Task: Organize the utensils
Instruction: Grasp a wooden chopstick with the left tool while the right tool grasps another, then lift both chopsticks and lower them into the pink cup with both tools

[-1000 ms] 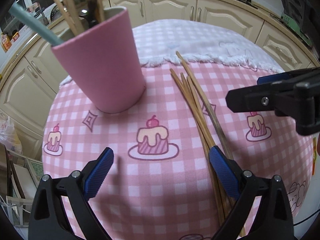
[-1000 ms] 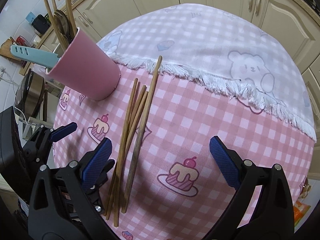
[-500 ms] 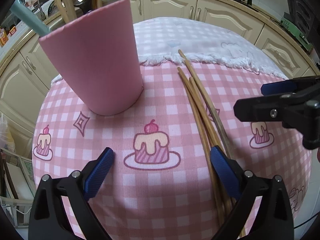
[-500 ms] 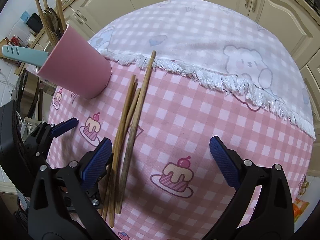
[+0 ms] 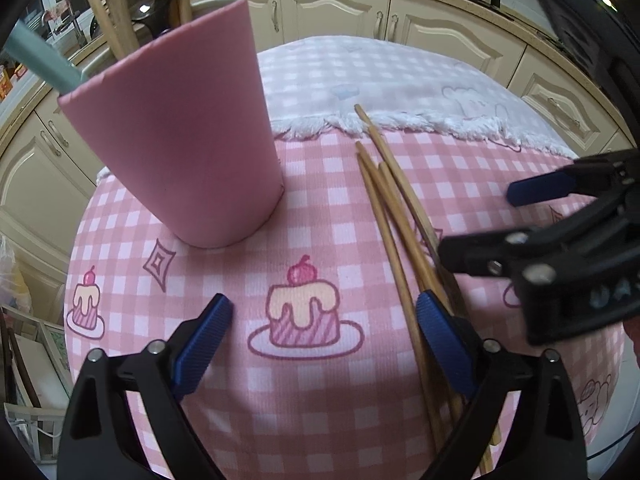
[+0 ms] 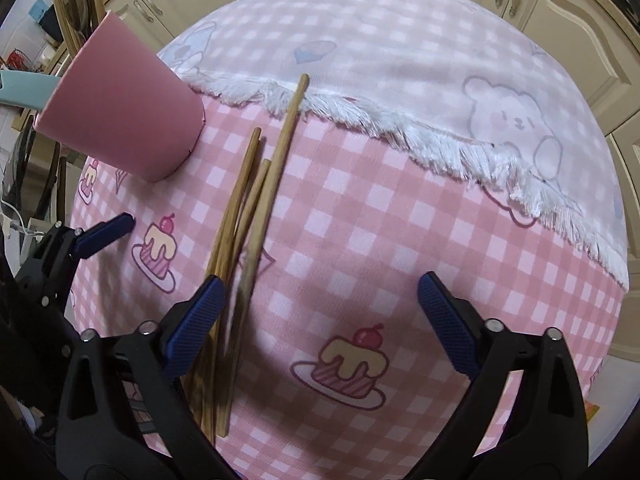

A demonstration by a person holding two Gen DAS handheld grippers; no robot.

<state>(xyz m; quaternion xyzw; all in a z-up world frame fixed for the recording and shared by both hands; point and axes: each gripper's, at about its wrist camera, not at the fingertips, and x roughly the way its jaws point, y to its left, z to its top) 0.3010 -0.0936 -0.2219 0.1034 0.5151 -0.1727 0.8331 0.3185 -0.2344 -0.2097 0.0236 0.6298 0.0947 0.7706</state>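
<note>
Several wooden chopsticks point(image 5: 390, 216) point(image 6: 248, 200) lie in a loose bundle on the pink checked cloth point(image 5: 320, 392), right of a tall pink cup point(image 5: 180, 140) point(image 6: 128, 120) that holds wooden utensils, dark spoons and a pale blue handle. My left gripper point(image 5: 324, 318) hovers over a cake print with its jaws closing. Nothing lies between them; the bundle runs under its right pad. My right gripper point(image 6: 320, 296) point(image 5: 492, 224) is closing too, with the bundle's near ends just inside its left pad point(image 6: 200, 312). One stick there is blurred. No pad presses on anything.
A paler checked cloth with a white fringe point(image 6: 400, 120) and a bear print overlaps the table's far half. Cream kitchen cabinets point(image 5: 340, 12) ring the round table. The left gripper's finger point(image 6: 104, 234) shows at the left edge of the right wrist view.
Both grippers have drawn closer to the cloth and to each other. The right one has shifted left onto the chopstick bundle. Both pairs of jaws have narrowed a little.
</note>
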